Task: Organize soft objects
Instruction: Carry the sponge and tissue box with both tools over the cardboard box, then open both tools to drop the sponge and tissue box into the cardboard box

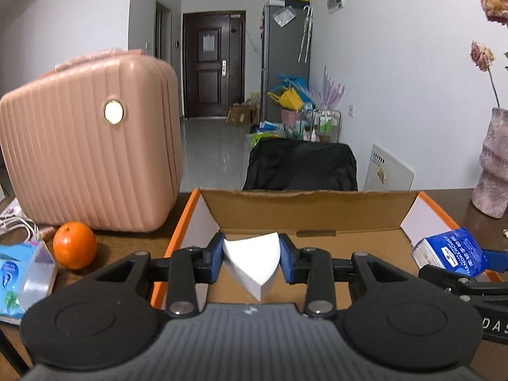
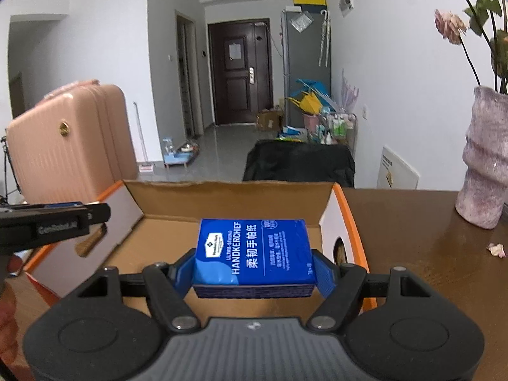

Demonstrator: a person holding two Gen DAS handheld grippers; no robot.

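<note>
From the left wrist view, I have the left gripper (image 1: 252,262) pinching a white foam-like wedge (image 1: 254,262), its blue fingers (image 1: 217,260) pressed against both flanks. The wedge hangs over the open cardboard box (image 1: 317,209) on the desk (image 1: 127,241), above the near part of the box floor and not yet resting on it. As much of the box floor as shows past the gripper is bare cardboard, so I judge nothing has been dropped there yet. At the right edge I can see the blue handkerchief pack (image 1: 451,252) carried over the box's right rim. Off to the left, outside the box, a light-blue tissue pack (image 1: 22,279) lies on the desk beside an orange (image 1: 74,245), in front of a pink case (image 1: 92,146); I judge that pack may still need collecting.

From the right wrist view, the right gripper (image 2: 255,274) clamps the blue handkerchief pack (image 2: 254,254), fingers (image 2: 324,277) set wide on its two short sides. The pack sits level above the box (image 2: 222,197) interior, still held off the floor. The left gripper's tip (image 2: 57,219) pokes in from the left over the box's flap.

My reading: both items are over the box with release still to come, and the tissue pack remains outside.
</note>
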